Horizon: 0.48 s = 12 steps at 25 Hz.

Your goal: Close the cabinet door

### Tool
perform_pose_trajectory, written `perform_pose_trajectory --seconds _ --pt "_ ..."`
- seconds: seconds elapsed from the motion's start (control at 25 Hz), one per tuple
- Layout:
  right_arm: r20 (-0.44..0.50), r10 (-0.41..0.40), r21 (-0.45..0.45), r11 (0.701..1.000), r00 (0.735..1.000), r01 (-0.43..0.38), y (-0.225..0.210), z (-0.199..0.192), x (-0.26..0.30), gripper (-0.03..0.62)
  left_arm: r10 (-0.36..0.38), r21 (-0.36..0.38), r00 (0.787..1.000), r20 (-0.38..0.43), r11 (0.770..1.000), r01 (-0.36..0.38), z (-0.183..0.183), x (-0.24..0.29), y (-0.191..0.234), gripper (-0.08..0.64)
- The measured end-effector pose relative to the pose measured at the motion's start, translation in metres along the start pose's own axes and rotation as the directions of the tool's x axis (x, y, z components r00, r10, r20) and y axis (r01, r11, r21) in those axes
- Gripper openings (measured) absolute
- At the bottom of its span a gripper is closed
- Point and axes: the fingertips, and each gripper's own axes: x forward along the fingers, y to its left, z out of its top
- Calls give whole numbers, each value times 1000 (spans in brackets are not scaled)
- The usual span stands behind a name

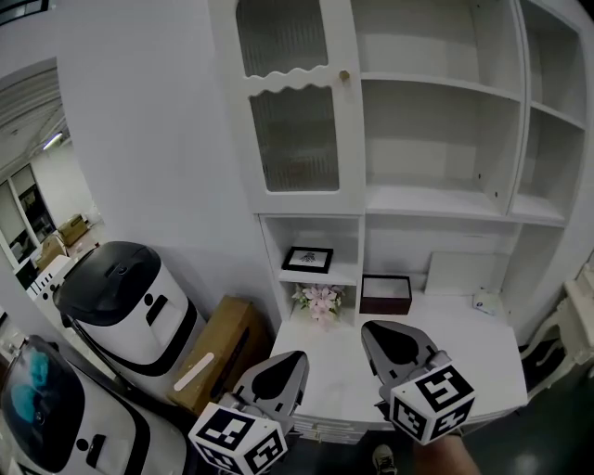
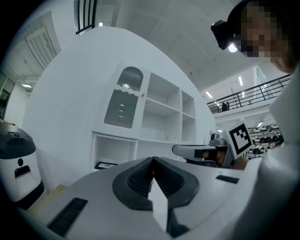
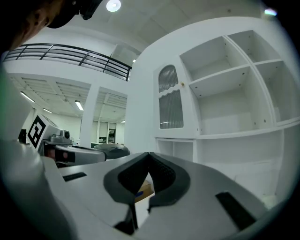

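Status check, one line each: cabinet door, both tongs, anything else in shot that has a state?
cabinet door, looks shut, sitting flush
left tongs, shut, nothing between them
right tongs, shut, nothing between them
picture frame, standing upright, below the door
cardboard box, looks closed

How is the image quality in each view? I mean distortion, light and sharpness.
Head view: evenly lit and sharp, but the wide lens bows the cabinet door and shelves. Left gripper view: strong fisheye with black corners; the left hand-held gripper, near the lens, looks soft. Right gripper view: same fisheye; a ceiling lamp glares at the top edge.
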Motion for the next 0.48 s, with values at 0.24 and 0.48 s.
perform_pose_trajectory --seconds 0.24,0.48 --pt "-3 -31 3 1000 1000 31 17 -5 -20 5 -38 4 999 -5 999 38 -5 -17 -11 6" --pt "-6 -40 -10 999 999 40 24 -4 -28 5 -55 10 998 10 998 54 -1 -24 -17 6"
